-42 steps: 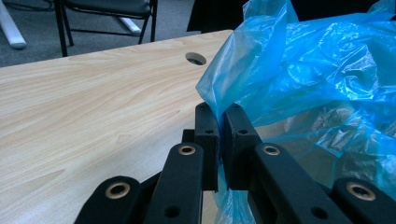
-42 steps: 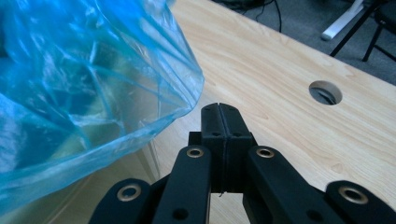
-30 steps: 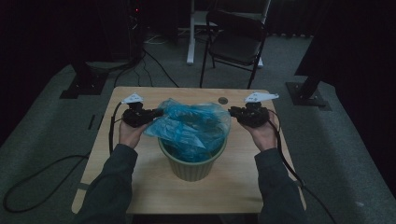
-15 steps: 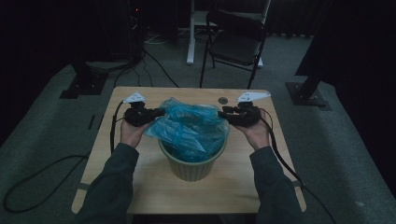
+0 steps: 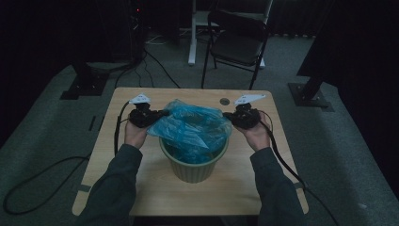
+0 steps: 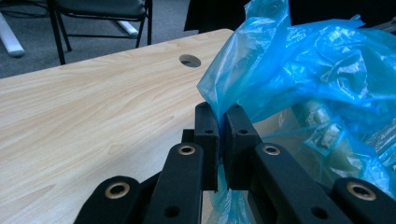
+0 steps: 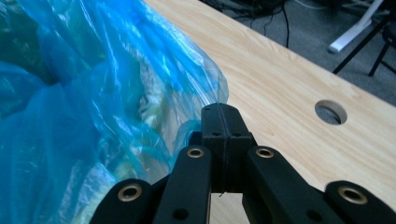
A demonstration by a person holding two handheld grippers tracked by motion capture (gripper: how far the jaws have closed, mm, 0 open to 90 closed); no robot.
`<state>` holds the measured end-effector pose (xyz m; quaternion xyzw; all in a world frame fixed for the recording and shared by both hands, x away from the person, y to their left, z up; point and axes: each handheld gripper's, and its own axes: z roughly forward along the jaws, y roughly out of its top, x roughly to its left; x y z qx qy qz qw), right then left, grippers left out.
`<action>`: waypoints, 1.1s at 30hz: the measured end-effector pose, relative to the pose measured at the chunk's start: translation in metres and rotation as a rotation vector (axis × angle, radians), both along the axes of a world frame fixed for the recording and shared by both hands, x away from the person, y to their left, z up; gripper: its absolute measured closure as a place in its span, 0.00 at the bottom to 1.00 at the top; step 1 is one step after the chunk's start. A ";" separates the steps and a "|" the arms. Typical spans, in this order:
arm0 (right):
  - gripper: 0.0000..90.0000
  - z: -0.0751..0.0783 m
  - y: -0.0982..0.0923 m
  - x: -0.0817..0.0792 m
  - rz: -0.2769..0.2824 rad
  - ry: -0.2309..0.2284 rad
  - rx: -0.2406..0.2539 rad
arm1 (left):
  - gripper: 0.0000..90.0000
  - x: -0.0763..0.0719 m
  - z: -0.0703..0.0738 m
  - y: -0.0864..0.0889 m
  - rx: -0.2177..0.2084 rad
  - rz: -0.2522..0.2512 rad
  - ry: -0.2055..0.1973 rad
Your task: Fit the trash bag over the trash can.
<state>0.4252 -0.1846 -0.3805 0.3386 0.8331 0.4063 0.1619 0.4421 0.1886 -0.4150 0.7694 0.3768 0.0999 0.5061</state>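
Note:
A blue plastic bag [image 5: 190, 125] sits crumpled in a pale green bin [image 5: 193, 167] at the middle of the wooden table [image 5: 141, 188]. My left gripper [image 5: 161, 113] is at the bag's left side, shut on its edge. In the left gripper view the film [image 6: 317, 60] is pinched between the left gripper's [image 6: 223, 114] pads. My right gripper [image 5: 228, 116] is at the bag's right side. Its jaws have just been closing. In the right gripper view the right gripper [image 7: 219, 112] is fully shut, with the bag's [image 7: 93, 93] thin edge caught at the tips.
A round cable hole [image 5: 225, 101] lies in the table behind the right gripper. A folding chair [image 5: 240, 42] stands beyond the table's far edge. Stand bases [image 5: 80, 87] [image 5: 310, 94] flank the table on the floor. Cables trail from both grippers off the table.
My right gripper has shifted a little left to the bag's right edge and closed there. The left gripper and the bin have stayed put.

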 end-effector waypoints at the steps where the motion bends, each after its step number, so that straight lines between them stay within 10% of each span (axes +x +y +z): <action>1: 1.00 -0.002 0.000 0.000 -0.007 0.003 -0.004 | 0.95 0.000 -0.001 -0.001 -0.001 -0.001 0.004; 23: 1.00 -0.024 0.002 -0.002 -0.035 0.065 -0.075 | 0.94 0.004 -0.028 0.006 -0.010 0.011 0.090; 33: 1.00 -0.024 -0.005 -0.011 -0.028 0.063 -0.062 | 0.85 -0.004 -0.027 0.023 -0.105 0.018 0.108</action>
